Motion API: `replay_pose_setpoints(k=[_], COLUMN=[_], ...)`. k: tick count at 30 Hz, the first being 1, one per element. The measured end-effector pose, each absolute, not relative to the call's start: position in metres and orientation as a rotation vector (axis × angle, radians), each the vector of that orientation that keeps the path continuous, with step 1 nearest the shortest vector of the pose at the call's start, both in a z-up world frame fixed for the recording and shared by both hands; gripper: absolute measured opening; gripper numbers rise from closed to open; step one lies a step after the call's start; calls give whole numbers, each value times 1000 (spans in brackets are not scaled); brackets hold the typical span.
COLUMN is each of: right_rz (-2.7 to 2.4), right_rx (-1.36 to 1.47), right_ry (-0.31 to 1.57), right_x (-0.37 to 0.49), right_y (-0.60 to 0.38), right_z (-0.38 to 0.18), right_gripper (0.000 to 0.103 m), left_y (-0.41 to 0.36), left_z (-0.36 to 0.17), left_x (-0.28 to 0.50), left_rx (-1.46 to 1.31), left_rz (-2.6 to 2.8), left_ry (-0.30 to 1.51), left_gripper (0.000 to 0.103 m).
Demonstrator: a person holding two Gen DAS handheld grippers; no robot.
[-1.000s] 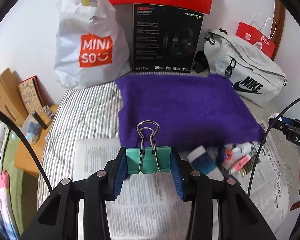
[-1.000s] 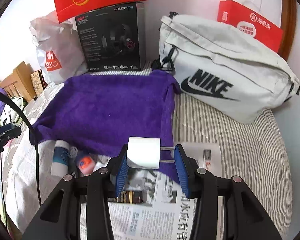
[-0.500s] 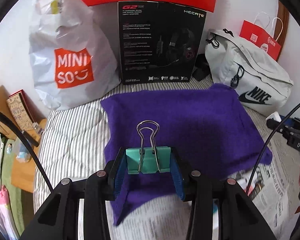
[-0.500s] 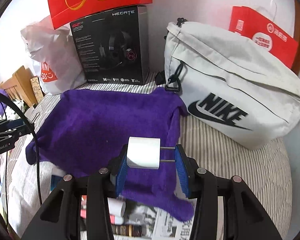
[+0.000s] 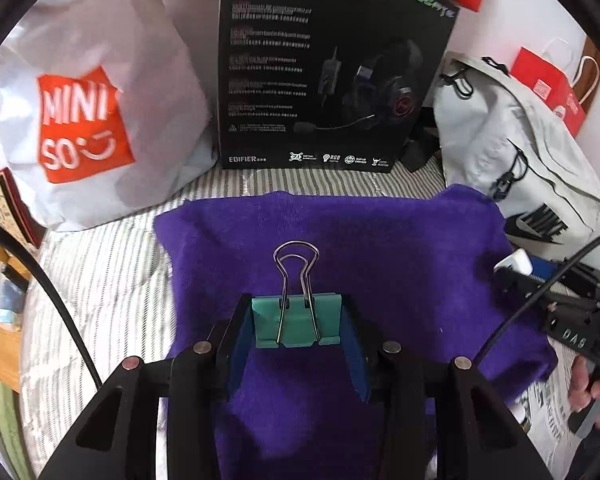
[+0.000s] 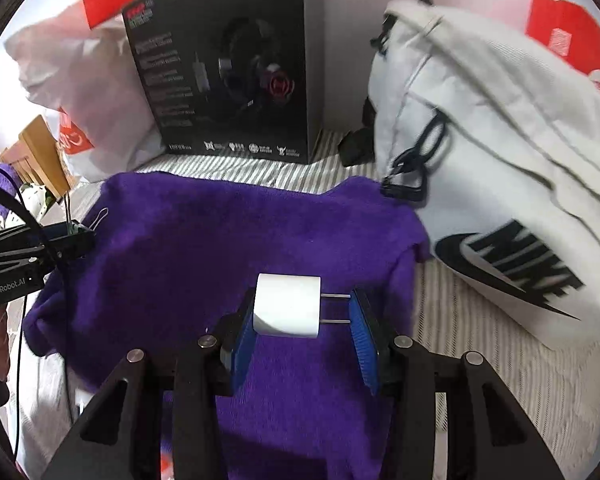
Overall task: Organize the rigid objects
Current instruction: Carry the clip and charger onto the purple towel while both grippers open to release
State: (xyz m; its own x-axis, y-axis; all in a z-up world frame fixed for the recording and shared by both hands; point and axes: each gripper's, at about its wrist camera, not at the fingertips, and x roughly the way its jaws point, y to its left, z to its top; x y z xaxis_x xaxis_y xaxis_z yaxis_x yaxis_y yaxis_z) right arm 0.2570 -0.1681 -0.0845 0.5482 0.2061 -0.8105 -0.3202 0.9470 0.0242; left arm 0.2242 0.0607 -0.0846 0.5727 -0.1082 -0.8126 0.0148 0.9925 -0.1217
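**Carrying one clip and one plug over the purple towel**

Holding steady, the left gripper (image 5: 298, 326) has its blue pads pressed narrow on a single teal metal binder clip (image 5: 297, 322), whose wire loop handles stand upward at centre frame. The right gripper (image 6: 302, 320) clamps one white rounded plastic charger plug (image 6: 287, 311), its two metal prongs reaching sideways to the right pad.

Both sit above one fuzzy purple towel (image 5: 380, 248) spread on the striped sheet (image 5: 100, 280). Behind it, across the top of the frame, stand one black cardboard headset box (image 5: 332, 64), one crinkled white plastic shopping bag (image 5: 88, 112) at upper left, one pale grey fabric sling bag (image 6: 500, 160) at right, and one red paper bag (image 5: 548, 84).

Compared with a second ago, the towel now fills the lower frame, the newspaper and small bottles have mostly slipped out of view, and the box looms larger.
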Motion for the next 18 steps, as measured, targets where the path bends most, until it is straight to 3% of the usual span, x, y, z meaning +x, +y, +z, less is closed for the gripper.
replay_pose_setpoints(k=[18], right_rz=[293], right_rx=[-149], right_ry=[1039], right_x=[301], right_y=[-152], right_z=[-125], right_gripper=[44], left_y=[56], left_z=[-120], left_x=[267], left_rx=[-105], left_rz=[-54], left_ry=[1041], left_gripper=[40])
